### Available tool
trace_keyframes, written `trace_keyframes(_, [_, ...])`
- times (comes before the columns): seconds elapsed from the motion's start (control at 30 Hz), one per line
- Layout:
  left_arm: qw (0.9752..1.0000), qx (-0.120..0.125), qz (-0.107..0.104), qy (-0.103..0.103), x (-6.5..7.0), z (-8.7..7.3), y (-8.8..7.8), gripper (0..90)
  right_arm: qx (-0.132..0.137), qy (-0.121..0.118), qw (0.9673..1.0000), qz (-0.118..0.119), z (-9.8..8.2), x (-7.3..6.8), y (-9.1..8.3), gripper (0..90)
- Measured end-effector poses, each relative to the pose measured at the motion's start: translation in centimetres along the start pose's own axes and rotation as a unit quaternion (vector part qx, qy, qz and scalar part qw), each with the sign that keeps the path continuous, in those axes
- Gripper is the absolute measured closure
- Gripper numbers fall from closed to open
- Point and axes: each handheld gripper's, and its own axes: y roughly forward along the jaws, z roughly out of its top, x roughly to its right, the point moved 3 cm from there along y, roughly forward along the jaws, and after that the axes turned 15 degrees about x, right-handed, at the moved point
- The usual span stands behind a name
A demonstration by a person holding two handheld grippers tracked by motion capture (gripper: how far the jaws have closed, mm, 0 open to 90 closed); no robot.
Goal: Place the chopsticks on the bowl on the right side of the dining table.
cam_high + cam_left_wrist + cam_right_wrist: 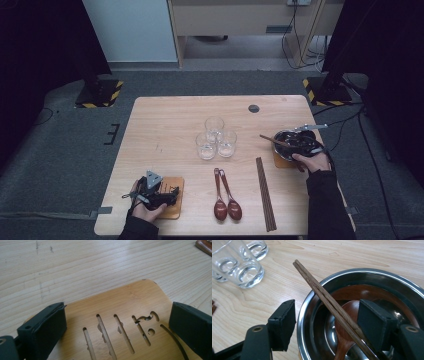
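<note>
Looking down from the high view, your right claw (300, 145) sits over the bowl (292, 142) at the bench's (165, 120) right edge; your left claw (157, 192) rests on the coaster (175, 200). Left gripper view: jaws released, straddling that coaster (130, 305), ready to steady it. Right gripper view: jaws released astride the bowl rim (312, 297), chopsticks (324, 300) lying loose between them, spoon (345, 315) inside.

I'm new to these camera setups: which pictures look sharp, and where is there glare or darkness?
High view: dark at both sides, the table evenly lit. Left gripper view: sharp on the wooden coaster, with a pale sheen on the tabletop behind. Right gripper view: bright reflections on the steel bowl rim and glasses.
</note>
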Motion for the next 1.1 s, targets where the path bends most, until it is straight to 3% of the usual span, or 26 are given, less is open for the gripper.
trace_keyframes(0.27, [1.0000, 0.000, 0.000, 0.000, 0.0, 0.0, 0.0, 0.5, 0.016, 0.003, 0.9998, -0.006, 0.4, 0.0, -0.5, 30.0])
trace_keyframes(0.43, [1.0000, 0.000, 0.000, 0.000, 0.0, 0.0, 0.0, 0.4, 0.048, 0.017, 0.9986, -0.014, 1.1, 0.2, -2.0, 29.0])
trace_keyframes(0.6, [1.0000, 0.000, 0.000, -0.001, 0.0, 0.0, 0.0, 0.4, 0.062, 0.023, 0.9977, -0.015, 1.2, -0.1, -3.4, 27.9])
trace_keyframes(1.1, [1.0000, 0.000, 0.000, -0.001, 0.0, 0.0, 0.0, 0.4, 0.074, 0.025, 0.9964, -0.033, 0.4, 0.1, -5.7, 28.5])
